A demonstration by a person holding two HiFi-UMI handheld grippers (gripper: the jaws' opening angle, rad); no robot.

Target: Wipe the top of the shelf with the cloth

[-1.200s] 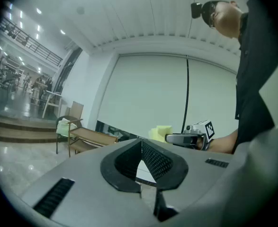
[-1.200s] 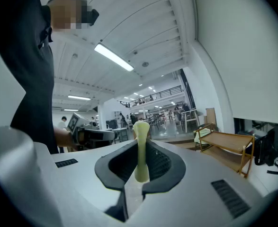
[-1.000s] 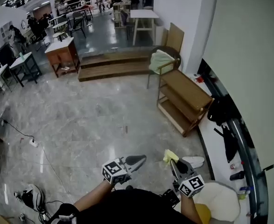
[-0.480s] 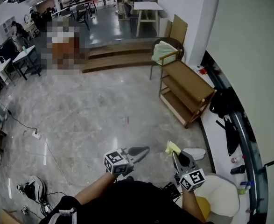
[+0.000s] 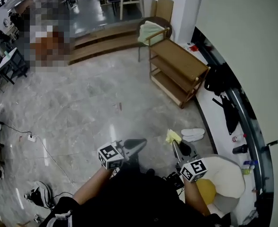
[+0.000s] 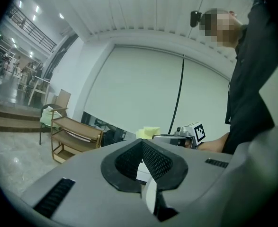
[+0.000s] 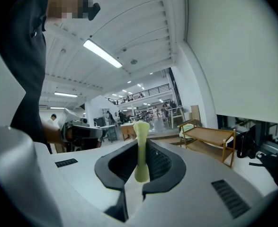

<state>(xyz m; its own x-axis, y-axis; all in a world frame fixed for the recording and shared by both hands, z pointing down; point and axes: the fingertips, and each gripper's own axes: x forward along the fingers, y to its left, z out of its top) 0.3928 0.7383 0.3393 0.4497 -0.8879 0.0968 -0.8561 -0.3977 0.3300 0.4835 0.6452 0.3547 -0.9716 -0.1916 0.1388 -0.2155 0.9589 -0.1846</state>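
Note:
A wooden three-tier shelf (image 5: 179, 65) stands against the wall at the far right of the head view, well ahead of both grippers; it also shows in the right gripper view (image 7: 210, 136) and the left gripper view (image 6: 77, 129). My right gripper (image 5: 175, 143) is shut on a folded yellow cloth (image 5: 172, 136), which sticks up between the jaws (image 7: 140, 150). Held at waist height to the left of it, my left gripper (image 5: 138, 143) is shut with nothing in it. The yellow cloth (image 6: 147, 132) also shows in the left gripper view.
A chair with a pale green cushion (image 5: 150, 32) stands just behind the shelf. Black bags (image 5: 219, 82) lie on the white ledge along the wall. White slippers (image 5: 192, 134) and a round white stool (image 5: 224, 178) sit near my feet. Wooden steps (image 5: 105, 39) and tables lie farther back.
The view has moved forward and tilted down, so the shelf sits higher and nearer. Both grippers keep their pose and the cloth stays held.

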